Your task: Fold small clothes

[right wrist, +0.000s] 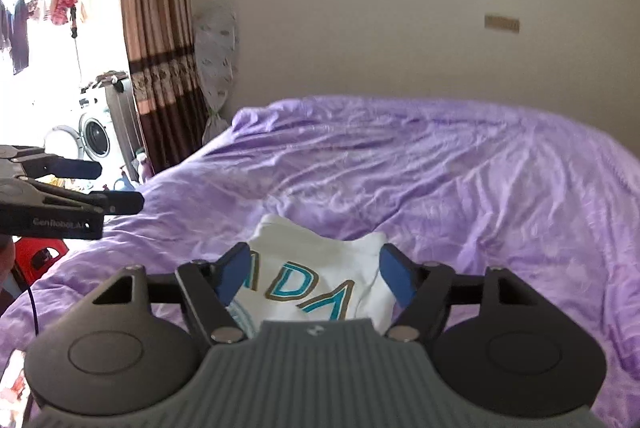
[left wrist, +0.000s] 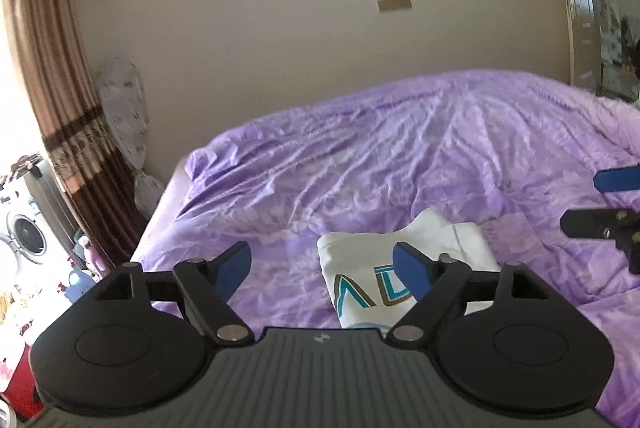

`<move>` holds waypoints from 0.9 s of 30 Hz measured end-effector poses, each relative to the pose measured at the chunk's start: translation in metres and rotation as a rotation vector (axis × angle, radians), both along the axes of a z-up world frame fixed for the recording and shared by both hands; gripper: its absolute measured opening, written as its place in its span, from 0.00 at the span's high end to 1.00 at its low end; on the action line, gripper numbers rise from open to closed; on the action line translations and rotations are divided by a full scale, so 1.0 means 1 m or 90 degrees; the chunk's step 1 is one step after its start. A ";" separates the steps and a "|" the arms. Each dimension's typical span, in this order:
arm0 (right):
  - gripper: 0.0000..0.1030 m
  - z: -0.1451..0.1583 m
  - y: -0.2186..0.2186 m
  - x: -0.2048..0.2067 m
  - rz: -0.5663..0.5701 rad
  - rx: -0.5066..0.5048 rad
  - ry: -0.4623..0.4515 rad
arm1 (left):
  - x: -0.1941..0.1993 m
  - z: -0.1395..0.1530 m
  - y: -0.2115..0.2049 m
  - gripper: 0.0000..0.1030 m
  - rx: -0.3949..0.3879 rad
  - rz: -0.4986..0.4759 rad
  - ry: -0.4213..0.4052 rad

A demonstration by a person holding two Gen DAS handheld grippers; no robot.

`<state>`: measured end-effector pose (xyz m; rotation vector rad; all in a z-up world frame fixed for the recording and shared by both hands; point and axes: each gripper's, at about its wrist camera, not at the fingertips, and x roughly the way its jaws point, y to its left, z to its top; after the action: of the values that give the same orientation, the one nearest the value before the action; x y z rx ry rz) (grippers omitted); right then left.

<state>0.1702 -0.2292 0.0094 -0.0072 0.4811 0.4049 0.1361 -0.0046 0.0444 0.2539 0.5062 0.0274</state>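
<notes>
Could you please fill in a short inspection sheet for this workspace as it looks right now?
Surface: bed with wrinkled purple cover.
Job's things: white garment with teal lettering, folded, lying on the cover.
Clutter: nothing seen on the bed.
Grippers: left gripper and right gripper both open, above the garment, holding nothing.
Cables: dark cable hanging at the left edge.
Surroundings: striped curtain, washing machine, hanging laundry, beige wall.
</notes>
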 end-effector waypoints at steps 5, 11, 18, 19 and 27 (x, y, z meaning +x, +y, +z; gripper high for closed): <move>0.21 -0.008 0.009 -0.061 0.014 0.000 -0.038 | -0.037 -0.015 -0.004 0.05 -0.026 0.039 -0.018; 0.21 -0.039 0.019 -0.098 -0.054 -0.024 0.011 | -0.066 -0.048 -0.010 0.00 -0.021 0.096 0.021; 0.21 -0.078 0.023 -0.118 -0.085 -0.030 0.055 | -0.082 -0.089 -0.009 0.00 -0.074 0.116 0.097; 0.21 -0.083 0.024 -0.115 -0.087 -0.026 0.068 | -0.082 -0.092 -0.010 0.00 -0.075 0.112 0.106; 0.21 -0.112 0.031 -0.108 -0.104 -0.026 0.107 | -0.079 -0.115 -0.016 0.00 -0.086 0.104 0.165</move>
<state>0.0622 -0.1981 -0.1027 0.0263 0.6514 0.2358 0.0573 -0.0209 -0.0705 0.0827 0.7821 0.1197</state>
